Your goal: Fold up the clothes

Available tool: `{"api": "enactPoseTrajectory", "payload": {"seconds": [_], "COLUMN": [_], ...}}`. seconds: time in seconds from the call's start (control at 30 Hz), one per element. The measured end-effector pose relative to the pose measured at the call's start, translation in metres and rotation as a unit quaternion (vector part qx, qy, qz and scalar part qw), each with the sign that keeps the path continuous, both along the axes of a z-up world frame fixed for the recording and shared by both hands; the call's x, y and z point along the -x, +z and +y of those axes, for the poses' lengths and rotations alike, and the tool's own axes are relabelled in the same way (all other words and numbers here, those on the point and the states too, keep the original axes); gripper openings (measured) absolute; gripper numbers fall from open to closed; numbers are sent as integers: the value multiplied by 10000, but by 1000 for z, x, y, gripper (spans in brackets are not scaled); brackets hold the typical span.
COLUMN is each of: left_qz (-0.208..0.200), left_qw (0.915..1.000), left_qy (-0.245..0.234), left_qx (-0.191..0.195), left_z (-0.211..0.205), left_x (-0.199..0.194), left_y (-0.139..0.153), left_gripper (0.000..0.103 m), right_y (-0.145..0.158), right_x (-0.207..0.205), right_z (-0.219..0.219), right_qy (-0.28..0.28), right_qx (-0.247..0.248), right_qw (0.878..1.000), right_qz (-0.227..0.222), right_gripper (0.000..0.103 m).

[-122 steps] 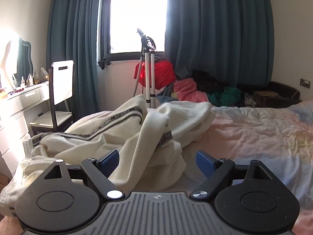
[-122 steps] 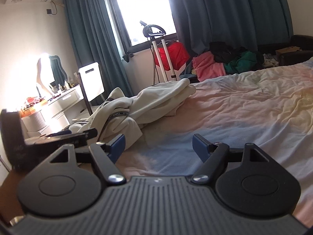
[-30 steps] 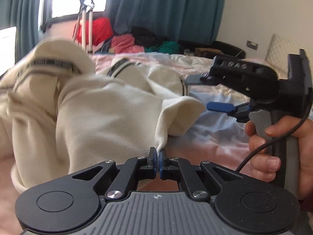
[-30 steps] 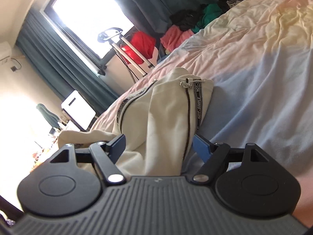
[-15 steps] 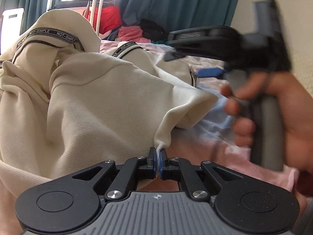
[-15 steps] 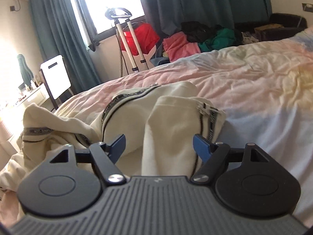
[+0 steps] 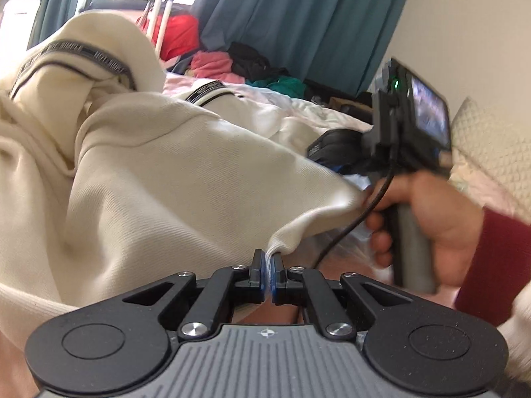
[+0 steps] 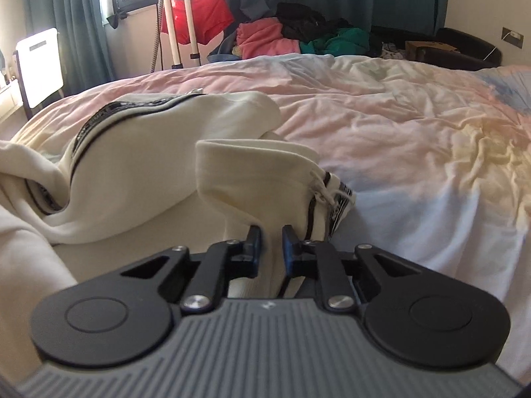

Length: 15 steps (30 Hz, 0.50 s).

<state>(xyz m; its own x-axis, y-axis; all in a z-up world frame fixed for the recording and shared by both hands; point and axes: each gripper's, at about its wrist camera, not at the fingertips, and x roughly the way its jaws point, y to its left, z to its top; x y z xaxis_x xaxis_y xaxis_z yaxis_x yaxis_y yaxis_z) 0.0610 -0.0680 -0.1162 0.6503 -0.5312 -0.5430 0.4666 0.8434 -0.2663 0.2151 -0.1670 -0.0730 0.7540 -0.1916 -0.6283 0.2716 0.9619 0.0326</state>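
A cream jacket (image 7: 159,172) with black lettered tape along its zip lies crumpled on the bed. My left gripper (image 7: 267,265) is shut on the ribbed hem corner of the jacket and holds it up. The right gripper shows in the left wrist view (image 7: 335,165), held by a hand at the jacket's right edge. In the right wrist view my right gripper (image 8: 271,243) has closed on a fold of the cream jacket (image 8: 252,179) near its zip end; a narrow gap filled with cloth remains between the pads.
The bed (image 8: 415,126) has a wrinkled pink and pale blue cover. A pile of coloured clothes (image 8: 292,38) and a steamer stand (image 8: 176,16) are beyond it under teal curtains. A white chair (image 8: 39,66) stands at the left. A quilted pillow (image 7: 491,152) lies at the right.
My right gripper has gone from wide open to closed on a fold of the jacket. The left gripper keeps its hold on the hem and has shifted a little.
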Motion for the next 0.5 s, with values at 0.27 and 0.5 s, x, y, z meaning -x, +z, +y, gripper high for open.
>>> {"api": "enactPoseTrajectory", "payload": {"seconds": [0.27,0.5], "left_qz": [-679,-572], "left_qw": [9974,9975], "left_qy": [82,387], "left_qx": [244,143], "left_z": [-7,-4], "left_x": [19,32], "left_y": [16,20], "left_gripper": [5,6], "right_y": [45,-6], "right_x": [59,101], "right_z": [-102,-168], "right_qy": [-1376,-2071], "right_qx": [-1209,-4075], "right_qw": [9810,8887], "right_qz": [-636,-349], "right_gripper": [6,10]}}
